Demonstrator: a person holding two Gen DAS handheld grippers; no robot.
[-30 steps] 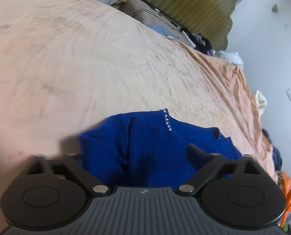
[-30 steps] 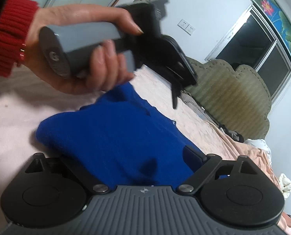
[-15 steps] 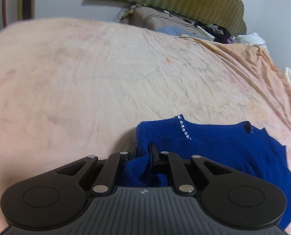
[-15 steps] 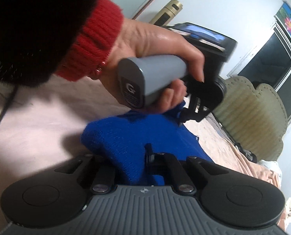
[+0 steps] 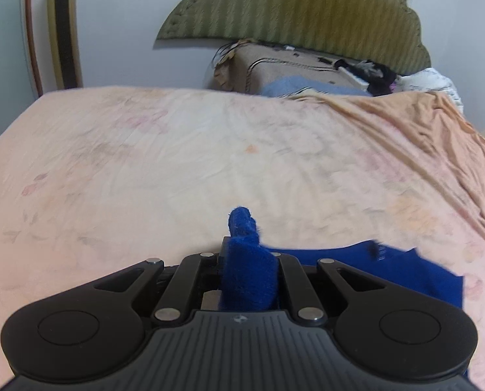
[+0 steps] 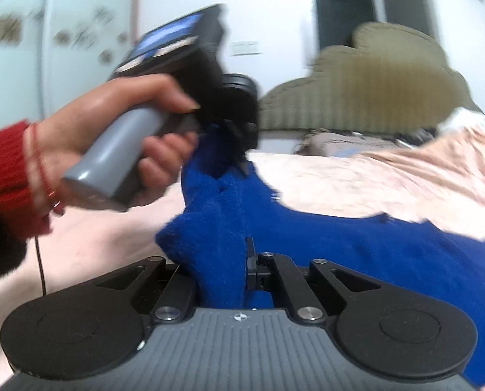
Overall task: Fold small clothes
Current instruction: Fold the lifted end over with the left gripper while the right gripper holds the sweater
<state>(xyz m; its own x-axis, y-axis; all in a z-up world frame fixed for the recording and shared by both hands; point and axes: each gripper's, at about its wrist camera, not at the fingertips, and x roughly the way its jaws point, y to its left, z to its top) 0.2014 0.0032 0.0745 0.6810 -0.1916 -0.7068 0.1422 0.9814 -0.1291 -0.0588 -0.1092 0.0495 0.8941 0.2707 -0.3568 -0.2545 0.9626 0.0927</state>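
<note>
A small blue knit sweater [image 6: 356, 251] lies partly on the pink bed sheet [image 5: 210, 150] and is lifted at one edge. My left gripper [image 5: 247, 257] is shut on a fold of the sweater [image 5: 245, 277], which sticks up between its jaws. It also shows in the right wrist view [image 6: 239, 150], held by a hand, with the sweater hanging from it. My right gripper [image 6: 223, 260] is shut on another part of the same edge. The rest of the sweater trails to the right in the left wrist view [image 5: 405, 270].
An olive padded headboard [image 5: 291, 6] stands at the far end of the bed. A tan box [image 5: 275, 68] and piled clothes [image 5: 373, 71] lie before it. The orange cover [image 5: 438, 137] bunches at the right. A cable [image 6: 40, 260] hangs at the left.
Both grippers went from open to shut on the sweater's edge and have lifted it. The left gripper has risen and levelled out; less of the sweater shows in its view.
</note>
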